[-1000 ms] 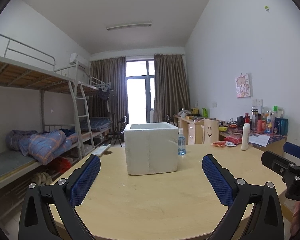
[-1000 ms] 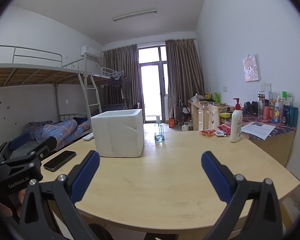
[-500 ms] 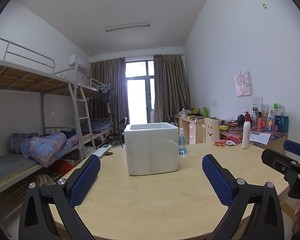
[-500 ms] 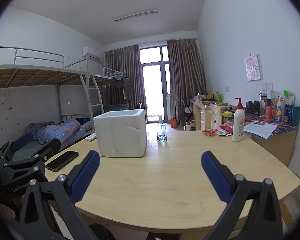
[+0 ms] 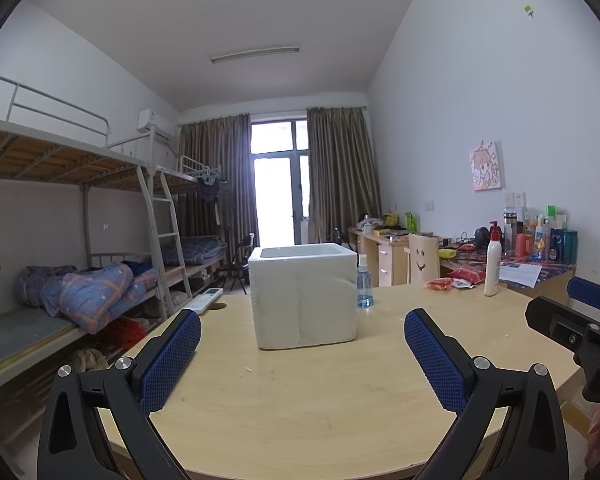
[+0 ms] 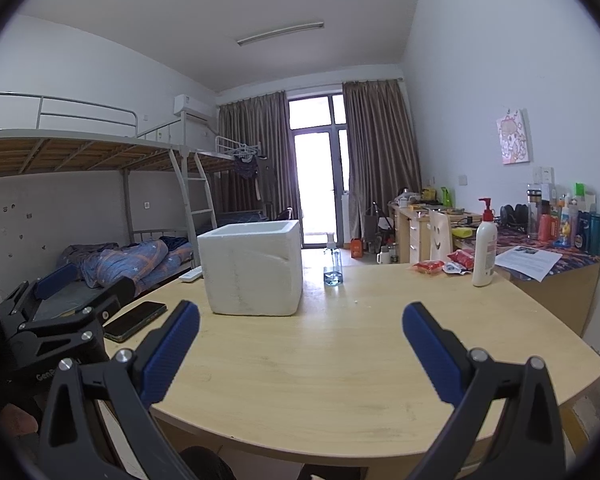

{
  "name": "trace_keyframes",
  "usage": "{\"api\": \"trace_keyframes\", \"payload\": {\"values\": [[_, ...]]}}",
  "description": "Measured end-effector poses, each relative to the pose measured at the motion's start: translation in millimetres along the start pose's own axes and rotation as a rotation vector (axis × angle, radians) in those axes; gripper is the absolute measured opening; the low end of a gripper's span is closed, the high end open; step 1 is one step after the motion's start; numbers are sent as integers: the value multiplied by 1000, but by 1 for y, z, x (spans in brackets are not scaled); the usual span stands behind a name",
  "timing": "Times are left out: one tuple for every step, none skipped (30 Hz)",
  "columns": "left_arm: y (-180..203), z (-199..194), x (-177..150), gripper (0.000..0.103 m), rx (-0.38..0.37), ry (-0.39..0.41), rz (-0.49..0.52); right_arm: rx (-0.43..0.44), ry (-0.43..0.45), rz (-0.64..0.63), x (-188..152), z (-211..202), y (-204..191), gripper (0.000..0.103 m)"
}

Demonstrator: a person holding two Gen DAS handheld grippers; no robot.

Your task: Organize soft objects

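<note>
Table point(image 5: 320, 392) foam box point(image 5: 304, 294) beyond both spread hand-held grippers point(image 5: 302, 344)

Wooden table point(image 5: 320, 400): foam box point(image 5: 304, 294), bottles, phone point(image 6: 135, 321)

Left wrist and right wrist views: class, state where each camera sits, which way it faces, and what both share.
Left wrist: on the left gripper, facing across the table toward the window; its open fingers show, right gripper at the right edge.
Right wrist: on the right gripper, same heading; left gripper at the left edge.
Shared: foam box, spray bottle, lotion bottle.
</note>
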State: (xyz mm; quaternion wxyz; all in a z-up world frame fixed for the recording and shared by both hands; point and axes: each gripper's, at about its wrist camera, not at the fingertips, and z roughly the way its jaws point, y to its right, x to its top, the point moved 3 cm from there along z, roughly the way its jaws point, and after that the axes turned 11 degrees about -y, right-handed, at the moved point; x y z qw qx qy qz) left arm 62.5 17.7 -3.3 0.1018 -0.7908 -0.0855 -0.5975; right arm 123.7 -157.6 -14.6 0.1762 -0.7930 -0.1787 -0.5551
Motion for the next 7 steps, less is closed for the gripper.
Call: {"api": "trace_keyframes", "payload": {"values": [[0,0,0,102,0,-1,0,0,1,0,0,0,0,103],[0,0,0,102,-3,-1,1,0,1,0,0,-1,-1,103],[1,0,1,102,-5,-3,1,0,-1,-1,-1,0,-1,103],[1,0,0,102,-5,-2,0,-1,-1,-1,-1,-1,-1,103],[1,0,1,102,-6,0,2,-2,-2,-1,-1,0,0,103],[1,-1,1,102,-8,4,3,-1,-3,-1,-1,0,0,103],[1,-1,1,102,-6,6,0,-2,-5,-1,-1,0,0,103]]}}
